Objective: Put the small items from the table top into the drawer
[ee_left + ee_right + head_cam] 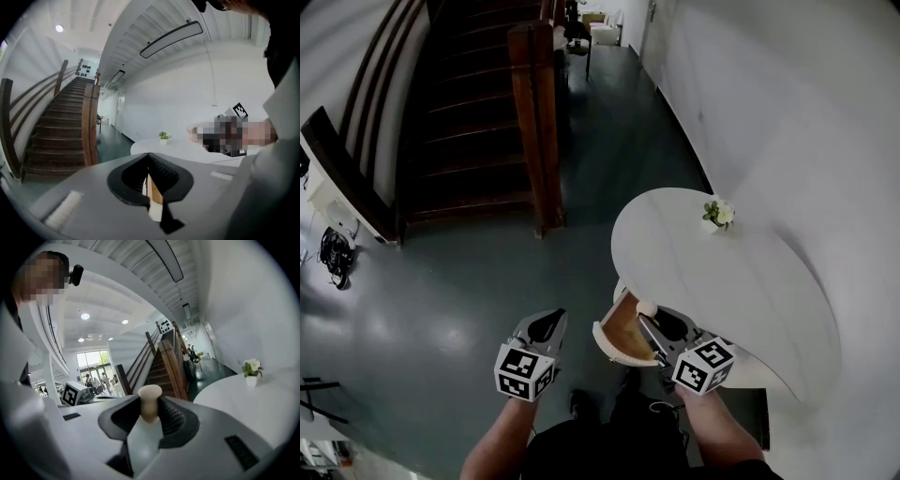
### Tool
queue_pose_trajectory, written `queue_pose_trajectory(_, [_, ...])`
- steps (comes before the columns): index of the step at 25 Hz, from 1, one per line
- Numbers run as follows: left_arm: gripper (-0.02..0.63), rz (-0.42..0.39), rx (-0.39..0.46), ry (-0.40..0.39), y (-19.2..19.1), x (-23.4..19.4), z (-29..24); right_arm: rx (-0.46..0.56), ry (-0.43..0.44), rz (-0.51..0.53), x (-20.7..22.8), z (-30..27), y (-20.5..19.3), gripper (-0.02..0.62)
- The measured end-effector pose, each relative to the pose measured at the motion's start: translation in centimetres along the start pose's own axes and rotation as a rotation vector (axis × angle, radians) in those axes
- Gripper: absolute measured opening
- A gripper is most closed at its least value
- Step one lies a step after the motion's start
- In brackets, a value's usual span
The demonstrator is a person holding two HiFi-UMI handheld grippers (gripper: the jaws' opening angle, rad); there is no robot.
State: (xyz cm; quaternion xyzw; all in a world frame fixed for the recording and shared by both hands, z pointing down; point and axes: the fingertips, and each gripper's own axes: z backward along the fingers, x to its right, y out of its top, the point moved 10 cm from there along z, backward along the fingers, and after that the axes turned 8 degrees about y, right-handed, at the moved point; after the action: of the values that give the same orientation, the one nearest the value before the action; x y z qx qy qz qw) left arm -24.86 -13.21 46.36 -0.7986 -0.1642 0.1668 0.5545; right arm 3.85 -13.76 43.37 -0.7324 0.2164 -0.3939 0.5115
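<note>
Nearest: left gripper (149, 157), jaws pressed together, nothing pinched, held over the dark floor (469, 300) just left of the drawer. Right gripper (150, 412), jaws pinching a beige mushroom-shaped peg (150, 393) by its stem, held at the far end of the open drawer (614, 351), by the table's edge. Drawer: curved white front, wooden inside. Beyond: round white table (741, 281); small potted plant (719, 215) near its far rim. Farthest: dark wooden staircase (469, 122).
</note>
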Motion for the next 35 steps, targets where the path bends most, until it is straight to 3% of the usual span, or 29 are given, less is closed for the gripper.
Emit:
queue_pose_trajectory(6, [0.011,0.034,-0.001,-0.046,-1.2,-1.9,0.0,-0.033,-0.076,-0.017,-1.2,-0.2,-2.1,0.114])
queue_pose_trajectory(12, [0.011,0.046,-0.012,-0.108,-2.1,-1.2,-1.6,-0.061,-0.123,-0.012,-0.4,-0.4,-3.1,0.114])
queue_pose_trajectory(35, [0.011,0.025,-0.236,-0.230,-9.0,2.5,-13.1,-0.309,-0.134,-0.078,8.9,-3.9,-13.2,0.115])
